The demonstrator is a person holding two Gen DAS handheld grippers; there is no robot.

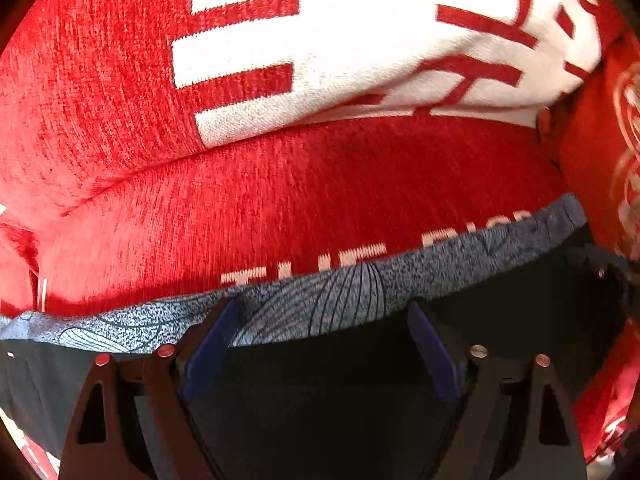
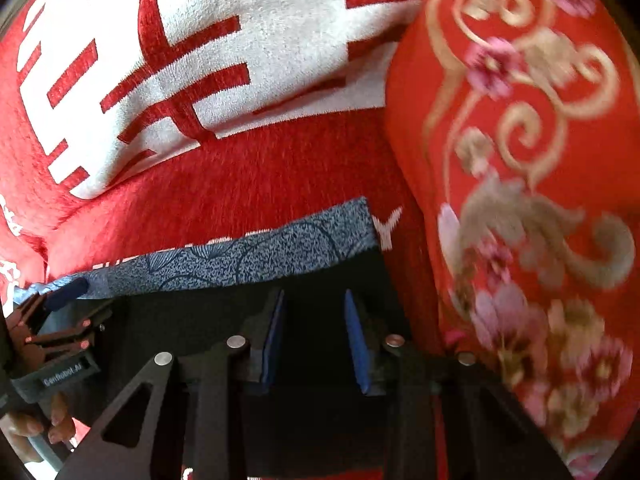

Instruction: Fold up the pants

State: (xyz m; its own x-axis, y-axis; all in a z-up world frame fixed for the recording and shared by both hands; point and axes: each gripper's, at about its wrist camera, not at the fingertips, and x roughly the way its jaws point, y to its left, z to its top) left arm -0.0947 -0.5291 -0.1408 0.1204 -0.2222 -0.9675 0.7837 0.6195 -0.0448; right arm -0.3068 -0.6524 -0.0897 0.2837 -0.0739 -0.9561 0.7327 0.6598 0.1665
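Observation:
Black pants [image 1: 320, 384] with a blue-grey patterned waistband [image 1: 344, 292] lie on a red blanket [image 1: 280, 200]. My left gripper [image 1: 320, 308] is open, its blue-padded fingers [image 1: 216, 344] over the black cloth just behind the waistband, gripping nothing. In the right wrist view the same pants [image 2: 316, 344] and waistband [image 2: 280, 252] lie under my right gripper [image 2: 314, 296], which is open with a narrower gap near the waistband's right corner. The left gripper [image 2: 60, 308] shows at the left edge there.
The red blanket carries large white characters [image 1: 360, 40] and white lettering by the waistband. A red cushion [image 2: 520, 160] with gold and pink floral embroidery stands close on the right of the pants. A hand [image 2: 36, 428] holds the left gripper's handle.

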